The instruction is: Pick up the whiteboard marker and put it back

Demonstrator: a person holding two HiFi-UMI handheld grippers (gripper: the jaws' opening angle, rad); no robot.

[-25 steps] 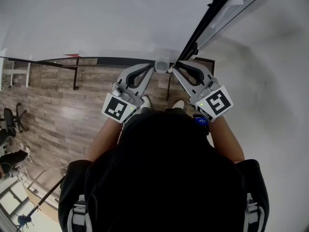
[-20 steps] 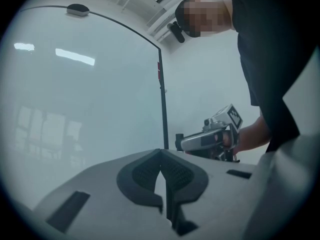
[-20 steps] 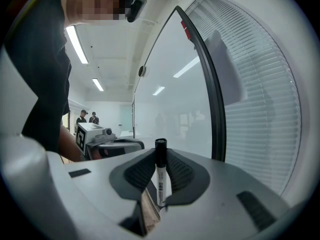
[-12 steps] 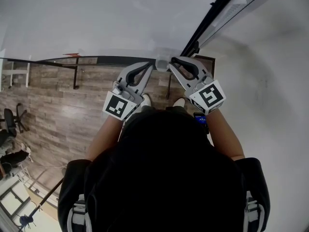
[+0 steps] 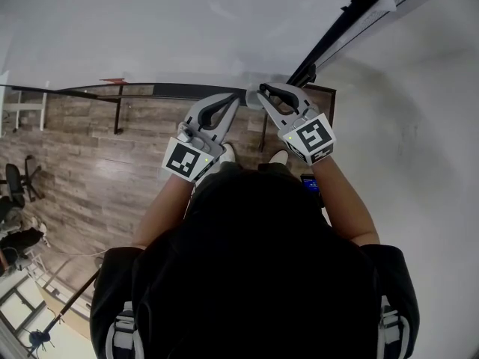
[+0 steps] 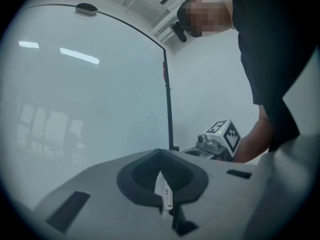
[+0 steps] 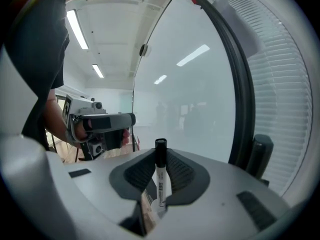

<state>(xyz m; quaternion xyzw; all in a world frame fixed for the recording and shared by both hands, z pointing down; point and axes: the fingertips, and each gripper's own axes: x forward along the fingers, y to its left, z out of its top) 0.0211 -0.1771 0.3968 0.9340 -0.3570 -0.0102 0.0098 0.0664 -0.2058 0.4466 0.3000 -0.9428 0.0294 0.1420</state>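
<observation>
Pinches the white whiteboard marker with a black cap (image 7: 161, 184) in the right gripper (image 7: 160, 156), cap up, near the big white board (image 7: 190, 99), likely to put it back. Squeezes a thin white pen (image 6: 164, 194) in the left gripper (image 6: 160, 156), off to the left.

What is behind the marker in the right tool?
Behind the white whiteboard marker with a black cap, gripped by the right tool, are a pale glossy board and its dark frame. The tool's jaws cover the marker's lower end.

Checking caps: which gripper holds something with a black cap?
The right gripper: its whiteboard marker stands between the jaws, black cap on top. The left gripper's white barrel shows no cap.
</observation>
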